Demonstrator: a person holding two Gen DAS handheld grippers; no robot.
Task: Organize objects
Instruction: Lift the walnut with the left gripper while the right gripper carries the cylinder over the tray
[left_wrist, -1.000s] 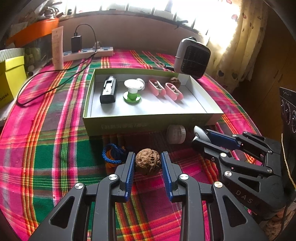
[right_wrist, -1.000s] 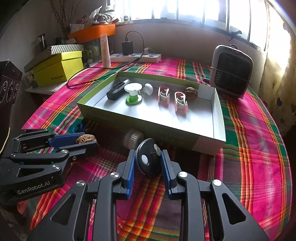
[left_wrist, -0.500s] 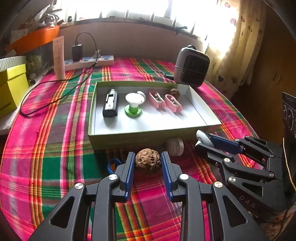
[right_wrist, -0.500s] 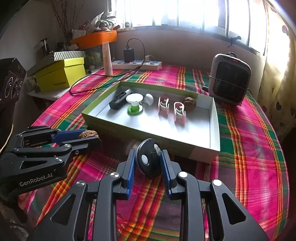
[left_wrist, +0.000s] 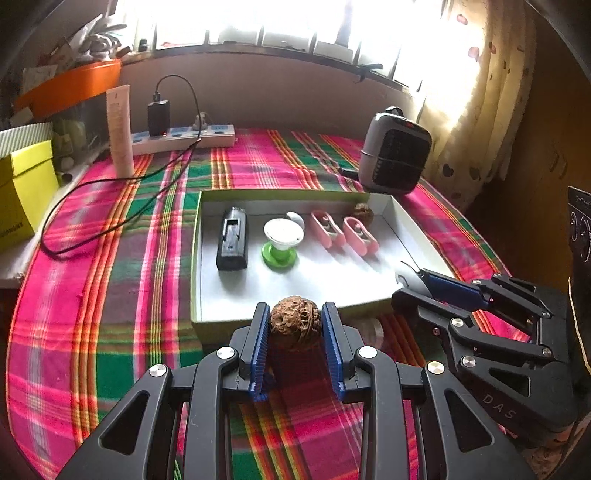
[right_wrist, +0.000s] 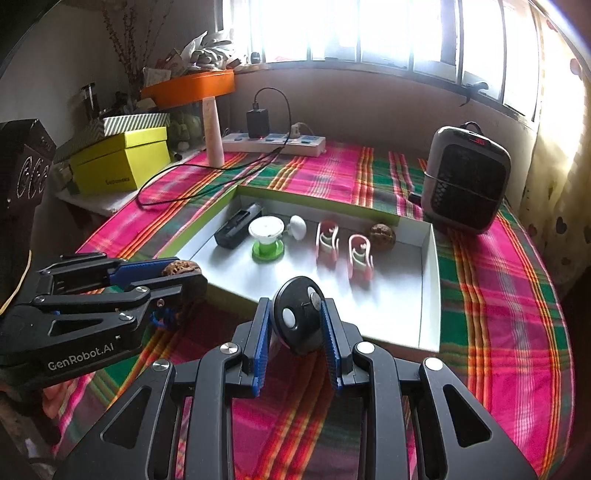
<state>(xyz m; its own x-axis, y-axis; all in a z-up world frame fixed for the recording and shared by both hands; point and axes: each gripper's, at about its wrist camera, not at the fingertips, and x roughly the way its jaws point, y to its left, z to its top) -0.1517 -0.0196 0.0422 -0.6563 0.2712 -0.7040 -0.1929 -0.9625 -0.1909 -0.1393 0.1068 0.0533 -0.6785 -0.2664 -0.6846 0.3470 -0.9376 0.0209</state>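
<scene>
The left gripper (left_wrist: 295, 326) was clamped on a brown, wrinkled walnut (left_wrist: 294, 324), its blue pads nearly together, held above the near wall of the shallow green-and-white cardboard box (left_wrist: 410, 229). To its right, the right gripper (right_wrist: 295, 325) pinched a round black disc with white buttons (right_wrist: 297, 315), probably a small remote, over the same near edge. Inside lay 1 black rectangular device (left_wrist: 232, 240), 2 pink clips (left_wrist: 343, 230) and a second walnut (left_wrist: 362, 213) at the far right corner.

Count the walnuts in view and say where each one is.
2. One walnut is clamped in the left gripper, in front of the box. The other walnut lies in the box's far right corner. More may be hidden.
</scene>
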